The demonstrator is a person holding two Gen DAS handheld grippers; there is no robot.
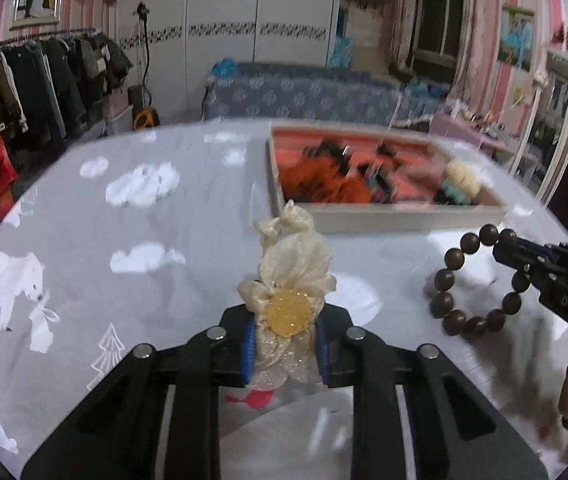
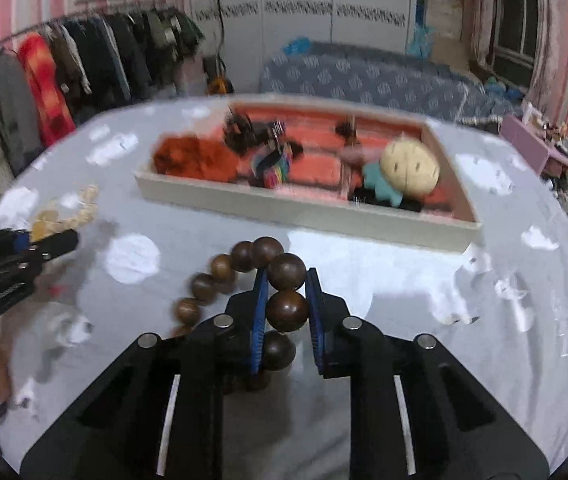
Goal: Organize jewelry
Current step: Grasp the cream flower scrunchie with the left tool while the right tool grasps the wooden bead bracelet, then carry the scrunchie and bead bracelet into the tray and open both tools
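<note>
Motion blur smears the tray contents. Near its front wall, we clamp the left gripper jaws on the cream hair bow; the right gripper jaws pinch the bead bracelet, its lower beads hidden there.

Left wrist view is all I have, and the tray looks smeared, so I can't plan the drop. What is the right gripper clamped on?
Observer: The right gripper is shut on the wooden bead bracelet, with two beads between its blue pads.
Operator: What sits at the tray's right end?
Observer: A round cream plush piece with a teal one beside it, inside the tray.
Operator: And its left end?
Observer: A fuzzy orange-red piece.
Operator: Is my piece held?
Observer: Yes, the left gripper is shut on the cream fabric flower.
</note>
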